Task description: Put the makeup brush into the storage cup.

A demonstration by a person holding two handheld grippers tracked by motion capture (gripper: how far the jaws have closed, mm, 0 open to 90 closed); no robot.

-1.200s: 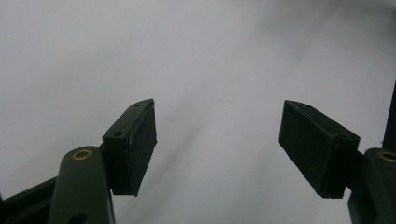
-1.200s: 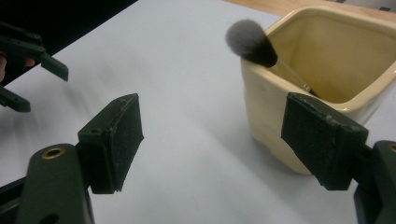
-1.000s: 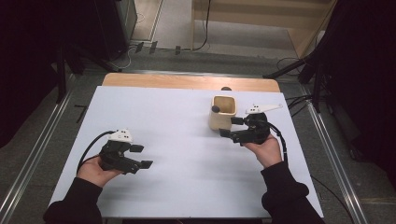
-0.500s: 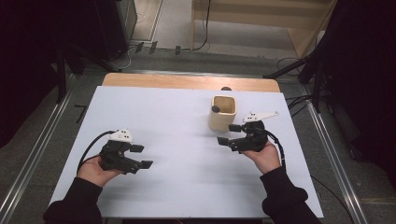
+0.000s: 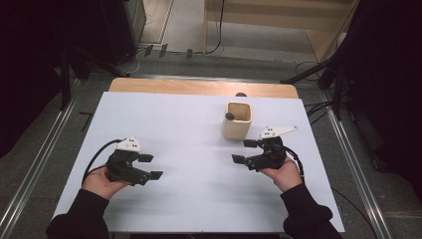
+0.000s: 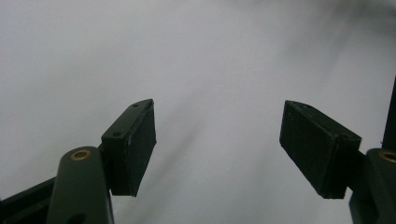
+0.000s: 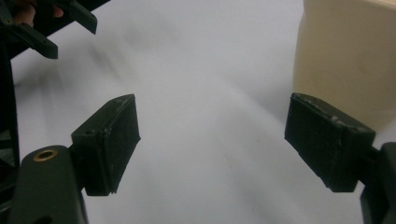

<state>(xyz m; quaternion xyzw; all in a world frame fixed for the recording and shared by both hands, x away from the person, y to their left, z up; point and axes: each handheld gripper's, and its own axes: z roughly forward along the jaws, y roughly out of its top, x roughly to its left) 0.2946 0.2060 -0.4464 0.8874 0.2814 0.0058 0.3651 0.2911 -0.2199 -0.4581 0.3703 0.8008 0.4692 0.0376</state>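
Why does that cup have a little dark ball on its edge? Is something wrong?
Nothing looks broken or spilled. The cream cup stands upright on the white table. A small dark ball sits at its left rim; I cannot tell what it is. Both tongs, left and right, are open and hold nothing.

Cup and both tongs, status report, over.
Left tongs open, empty, low over the table. Right tongs open, empty, beside the cup, not touching. Cup upright, a small dark thing at its rim. Nothing between.
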